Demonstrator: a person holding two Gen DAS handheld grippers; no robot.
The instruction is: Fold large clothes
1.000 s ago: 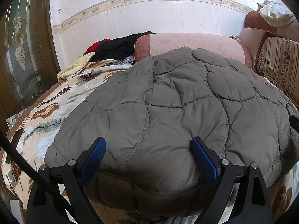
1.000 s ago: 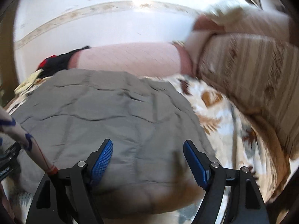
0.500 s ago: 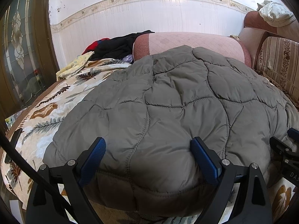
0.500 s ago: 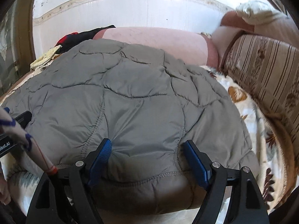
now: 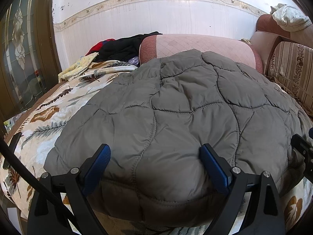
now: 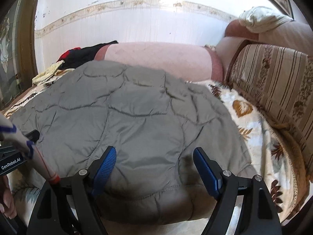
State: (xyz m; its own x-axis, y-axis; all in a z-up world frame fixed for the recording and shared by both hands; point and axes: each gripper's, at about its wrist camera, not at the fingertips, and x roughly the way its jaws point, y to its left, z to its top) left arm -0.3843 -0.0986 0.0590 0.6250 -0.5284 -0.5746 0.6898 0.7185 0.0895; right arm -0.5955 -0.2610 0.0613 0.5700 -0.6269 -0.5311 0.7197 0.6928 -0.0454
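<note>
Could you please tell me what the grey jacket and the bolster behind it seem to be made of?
Jacket: probably padded synthetic, nylon-like shell with a slight sheen; puffy panels between curved stitch lines. Bolster: looks like matte pink woven upholstery with faint diamond quilting.

My left wrist camera sits low at the near edge of the grey quilted padded jacket (image 5: 176, 117), looking forward and slightly down along its two blue-padded fingers (image 5: 96, 168) toward the white panelled wall (image 5: 156, 23). My right wrist camera looks the same way from further right, equally close, taking in more of the striped beige sofa back (image 6: 273, 82). Both views share the jacket, the pink bolster cushion (image 5: 195, 45) and the wall.
</note>
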